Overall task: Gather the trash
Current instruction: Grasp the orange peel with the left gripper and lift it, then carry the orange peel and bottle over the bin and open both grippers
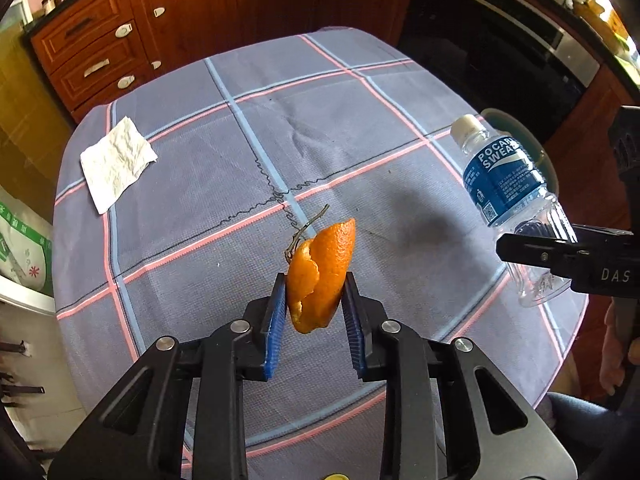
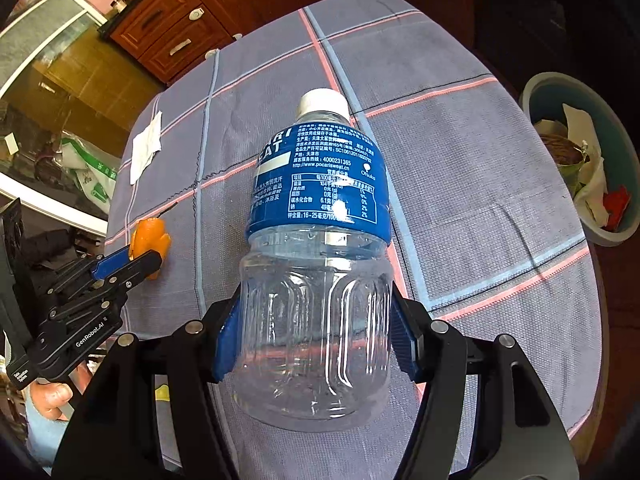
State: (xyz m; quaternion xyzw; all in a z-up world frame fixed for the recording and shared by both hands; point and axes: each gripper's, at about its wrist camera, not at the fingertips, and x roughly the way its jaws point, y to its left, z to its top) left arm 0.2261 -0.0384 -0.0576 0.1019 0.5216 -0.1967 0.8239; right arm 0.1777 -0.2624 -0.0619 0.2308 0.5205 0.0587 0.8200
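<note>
Two pieces of trash are up in the air right now, one in each gripper. The left gripper (image 1: pixel 314 304) is closed on the orange peel (image 1: pixel 322 274), with the blue pads pressing its two sides, and a thin twig (image 1: pixel 306 232) sticks out from behind the peel. The right gripper (image 2: pixel 314 340) is closed on the clear lower part of the plastic bottle (image 2: pixel 318 216), with the white cap pointing away from the camera. Both things are held above the desk (image 1: pixel 360 120), which has a checked cloth on it.

The blue bin (image 2: pixel 538 92) sits at the right edge of the desk and already has scraps in it. A white paper napkin (image 1: pixel 116 162) lies flat on the far left side of the desk, well apart from the bin.

Here is what could go wrong. The peel is soft and curly, and the pads only pinch a small part of it. A quick swing could make it slip out and fall on the cloth. The bottle looks empty and its sides are smooth and bendy. If it tips or gets bumped, it may twist in the pads or pop loose.

The two grippers are near each other. If both go to the bin together, they could knock into each other or hit the rim. The bin is at the edge, so a push might tip it off. The napkin could also be forgotten.
</note>
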